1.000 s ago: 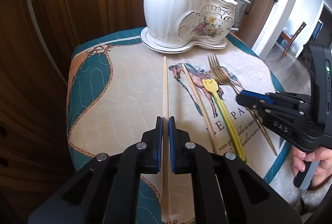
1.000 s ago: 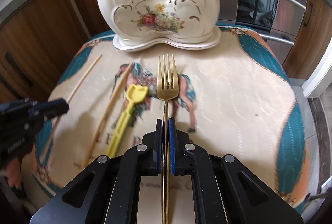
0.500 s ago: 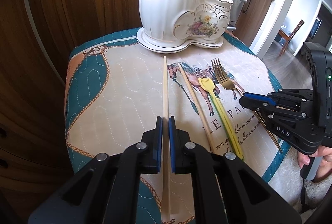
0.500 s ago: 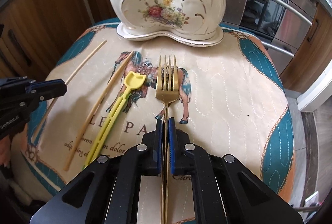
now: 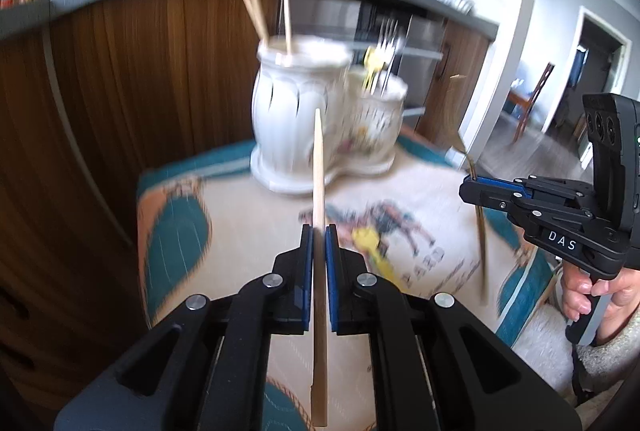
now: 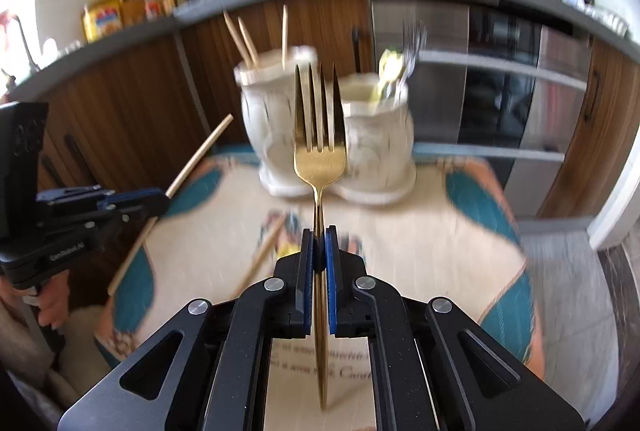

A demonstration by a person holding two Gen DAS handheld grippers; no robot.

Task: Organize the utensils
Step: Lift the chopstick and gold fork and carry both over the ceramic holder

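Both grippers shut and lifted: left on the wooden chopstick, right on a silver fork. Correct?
One thing is off: the fork is gold, not silver. The right wrist view shows the right gripper shut on a gold metal fork, tines up. The rest holds: the left gripper is shut on the wooden chopstick, raised off the quilted mat.

We held the gold fork [image 6: 319,147] clamped in the right gripper [image 6: 319,247], tines up before the white ceramic holder [image 6: 372,147]. At left, our left gripper [image 6: 156,201] pinched a wooden chopstick [image 6: 200,155] (tilted, above the cloth). Another chopstick [image 6: 266,249] lay on the quilted mat [image 6: 432,231].
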